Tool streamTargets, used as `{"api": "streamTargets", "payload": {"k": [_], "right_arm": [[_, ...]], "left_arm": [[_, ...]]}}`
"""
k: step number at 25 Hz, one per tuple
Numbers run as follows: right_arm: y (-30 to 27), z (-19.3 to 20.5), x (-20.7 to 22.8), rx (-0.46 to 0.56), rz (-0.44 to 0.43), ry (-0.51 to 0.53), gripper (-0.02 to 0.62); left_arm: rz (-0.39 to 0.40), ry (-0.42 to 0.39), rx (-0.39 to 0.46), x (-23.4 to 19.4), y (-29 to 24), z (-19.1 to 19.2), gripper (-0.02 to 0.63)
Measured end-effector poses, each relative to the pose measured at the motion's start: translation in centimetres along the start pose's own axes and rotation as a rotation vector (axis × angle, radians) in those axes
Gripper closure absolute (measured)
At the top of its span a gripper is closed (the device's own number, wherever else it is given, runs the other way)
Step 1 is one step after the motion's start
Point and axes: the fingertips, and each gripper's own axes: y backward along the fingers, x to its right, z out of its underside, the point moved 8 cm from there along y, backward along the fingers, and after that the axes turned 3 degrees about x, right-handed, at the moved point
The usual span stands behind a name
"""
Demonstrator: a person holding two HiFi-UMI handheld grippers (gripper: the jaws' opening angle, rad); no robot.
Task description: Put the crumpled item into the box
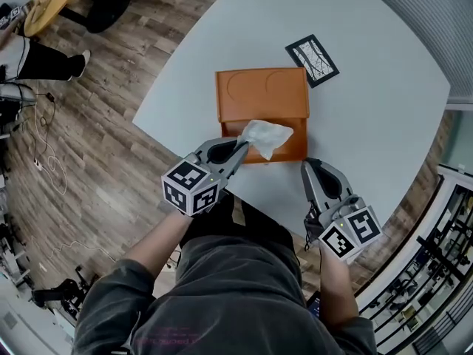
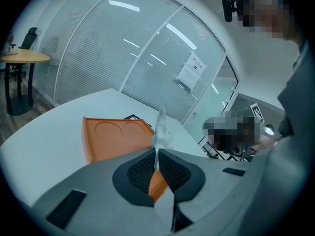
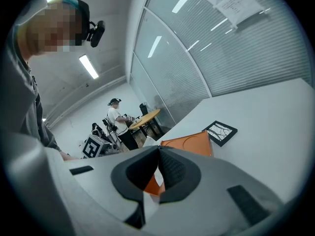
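On the white table [image 1: 384, 87] the orange box [image 1: 262, 98] sits open, with the left gripper [image 1: 242, 148] pinching the crumpled item [image 1: 266, 137] just above it, so only the drop seems left; the right gripper [image 1: 306, 167] hangs beside the box, jaws together and empty.

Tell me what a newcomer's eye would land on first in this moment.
The orange box in the middle of the white table stands out first. Over its near half, the left gripper has its jaws shut on a crumpled white wad. The right gripper, jaws together and empty, hangs by the box's near right corner.
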Motion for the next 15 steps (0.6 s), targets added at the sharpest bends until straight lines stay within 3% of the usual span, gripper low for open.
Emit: {"api": "streamTargets", "payload": {"k": [9,15], "right_arm": [[-0.3,1.0,0.8,-0.002,0.043,-0.036,0.591],[-0.5,1.4,1.3,-0.002,0.067,-0.058,0.591]], "left_arm": [[0.022,-0.127,-0.116,-0.8,-2.2,0.7,0.571],[0.029,-0.291,-0.215,-1.0,-3.5,0.8,0.570]]}}
